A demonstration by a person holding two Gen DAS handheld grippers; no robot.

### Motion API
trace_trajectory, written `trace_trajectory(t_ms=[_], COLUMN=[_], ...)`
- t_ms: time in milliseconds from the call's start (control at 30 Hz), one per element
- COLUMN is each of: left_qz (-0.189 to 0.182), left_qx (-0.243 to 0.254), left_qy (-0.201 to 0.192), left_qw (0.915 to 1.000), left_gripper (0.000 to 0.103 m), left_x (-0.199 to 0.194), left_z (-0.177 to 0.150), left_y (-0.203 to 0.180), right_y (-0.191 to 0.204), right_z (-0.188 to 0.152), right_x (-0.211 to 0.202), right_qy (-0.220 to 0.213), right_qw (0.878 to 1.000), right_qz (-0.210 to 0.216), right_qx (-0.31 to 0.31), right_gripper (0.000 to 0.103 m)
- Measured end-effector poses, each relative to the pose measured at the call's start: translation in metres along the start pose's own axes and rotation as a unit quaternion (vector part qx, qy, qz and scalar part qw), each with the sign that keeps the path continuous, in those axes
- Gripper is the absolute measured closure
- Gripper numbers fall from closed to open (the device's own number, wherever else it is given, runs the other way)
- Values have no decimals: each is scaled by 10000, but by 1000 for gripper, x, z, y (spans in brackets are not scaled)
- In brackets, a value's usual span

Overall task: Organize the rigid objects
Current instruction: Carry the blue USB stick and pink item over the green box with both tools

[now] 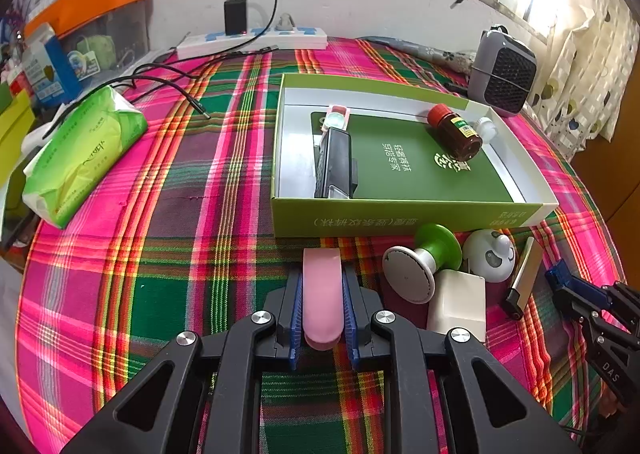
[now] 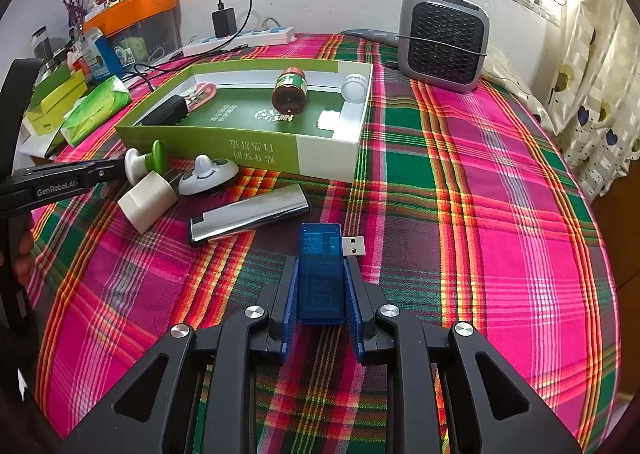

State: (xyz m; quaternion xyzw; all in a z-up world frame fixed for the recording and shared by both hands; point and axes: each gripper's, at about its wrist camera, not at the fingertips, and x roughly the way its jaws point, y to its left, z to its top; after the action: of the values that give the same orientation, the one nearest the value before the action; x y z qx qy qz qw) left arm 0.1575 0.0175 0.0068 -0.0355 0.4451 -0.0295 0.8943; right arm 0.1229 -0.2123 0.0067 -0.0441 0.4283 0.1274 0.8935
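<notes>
We have both grippers loaded, so the step in hand looks like carrying each piece to the green box (image 1: 404, 219) and setting it inside. The left gripper (image 1: 322, 290) is clamped on a pink piece (image 1: 322, 294), smooth, rounded at both ends, held lengthwise between the blue pads, just short of the box's near wall. The right gripper (image 2: 322, 286) is clamped on a blue USB meter (image 2: 322, 274), see-through plastic with a number display and a metal plug (image 2: 354, 246) sticking out to the right at the tip. To do this well, we should lift each piece clear of the near wall before moving forward, since the wall would likely catch a low approach, and let go only once the piece is low over the box floor. We should aim for bare floor: the brown bottle (image 1: 456, 132) with the red cap lies on its side and may roll if nudged, and the black device (image 1: 334, 162) fills the left edge. The open middle looks like the safest spot. The green-topped knob (image 1: 424, 258), white block (image 1: 458, 302), white round gadget (image 1: 490, 254) and silver bar (image 2: 250, 218) sit outside the box, near its front wall.
</notes>
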Motion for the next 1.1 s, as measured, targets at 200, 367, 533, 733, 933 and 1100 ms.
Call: trace_trajectory(t_ms=[200,367,533,733,933,1100], left_qz=[-2,2,-37,-115,-213,-305], left_qx=[-25,-19,7,151,199,241], left_qy=[-6,-78,-164,-353,-450,-465], left_qw=[10000,10000,9999,9992,9986,9982], left_gripper=[86,86,86,86,86,86], left_x=[-3,-11,-21,-38,-45,-46], left_z=[-1,-1,-1,7,20,29], left_y=[1,2,2,-6,-9,-11], right_y=[0,0,0,1,4,7], right_z=[0,0,4,15,31,46], right_x=[-1,-4,-11,-22,-30,-31], right_qy=[-35,-100,-181,-348,-508,-586], right_qw=[10000,9999,9998,9993,9986,9981], right_qz=[-6,-16,-54,-101,-106,-73], right_qx=[9,37,17,-25,-116,-201], right_gripper=[80,80,80,80,80,80])
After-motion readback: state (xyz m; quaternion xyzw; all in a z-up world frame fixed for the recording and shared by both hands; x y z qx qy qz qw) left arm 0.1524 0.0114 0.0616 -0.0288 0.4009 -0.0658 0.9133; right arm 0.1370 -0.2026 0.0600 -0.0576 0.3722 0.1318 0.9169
